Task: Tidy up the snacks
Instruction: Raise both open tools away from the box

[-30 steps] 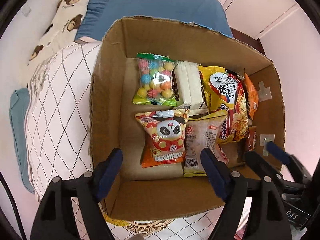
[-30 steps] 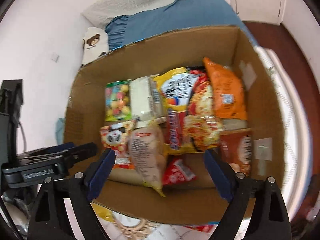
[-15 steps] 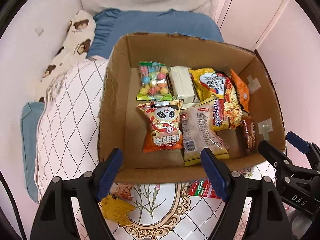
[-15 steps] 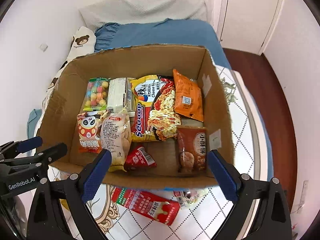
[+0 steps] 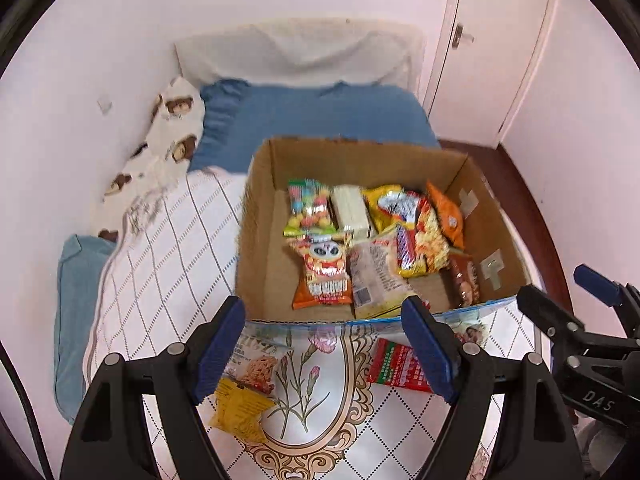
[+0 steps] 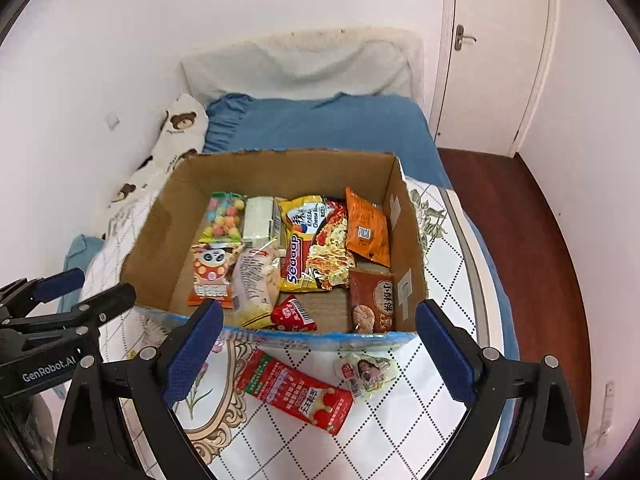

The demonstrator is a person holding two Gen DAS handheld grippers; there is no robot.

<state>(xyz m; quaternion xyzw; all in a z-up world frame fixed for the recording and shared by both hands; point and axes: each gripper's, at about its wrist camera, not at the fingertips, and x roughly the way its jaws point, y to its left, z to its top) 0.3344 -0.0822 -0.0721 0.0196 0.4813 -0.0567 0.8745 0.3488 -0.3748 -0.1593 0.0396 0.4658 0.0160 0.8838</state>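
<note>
Both grippers, left point(image 5: 324, 344) and right point(image 6: 320, 350), spread wide and empty above bed point(image 6: 436, 412); snacks packed in box point(image 6: 160, 232)

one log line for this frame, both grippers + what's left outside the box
left gripper: open, empty | right gripper: open, empty | cardboard box: snacks inside | outside: red packet, yellow packet

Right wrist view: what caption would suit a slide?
Open right gripper above a red packet lying outside the snack-filled cardboard box.
</note>
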